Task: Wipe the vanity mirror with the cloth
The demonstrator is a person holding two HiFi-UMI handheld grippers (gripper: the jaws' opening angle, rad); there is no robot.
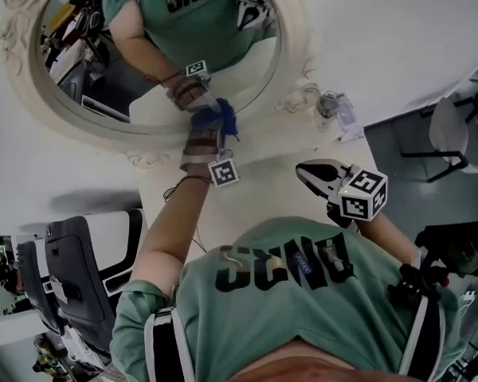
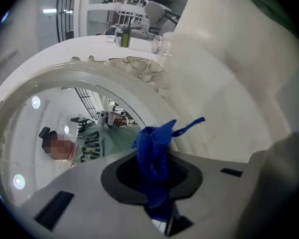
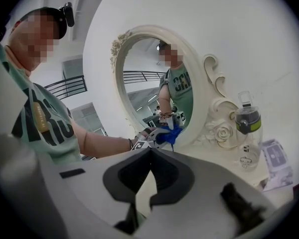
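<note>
Closest in the head view is the person's green shirt (image 1: 287, 269), with both arms reaching out from it over the white vanity top (image 1: 263, 193). The only container is a clear bottle (image 3: 248, 133) with a grey and green lid. It stands upright at the foot of the mirror frame, ahead and to the right of the right tongs (image 3: 150, 153), and I cannot tell what is in it. A small printed packet (image 3: 275, 162) lies just beside the bottle, on the side away from the mirror (image 1: 163, 50). The right tongs have their jaws together, tips meeting, with nothing between them. They hang above the vanity top near the person's chest, well apart from the mirror and touching nothing. The left tongs (image 2: 154, 180) are clamped on the blue cloth (image 2: 157, 146), which is bunched between the dark pads and sticks out past the tips, a thin strand trailing off to one side. These tongs are stretched forward to the mirror, farther from the person than the right tongs and to their left. The cloth lies at the bottom of the glass, just inside the cream frame, and seems to touch it, since cloth and reflection meet there. The glass also reflects the shirt, the forearm and the marker cube.
</note>
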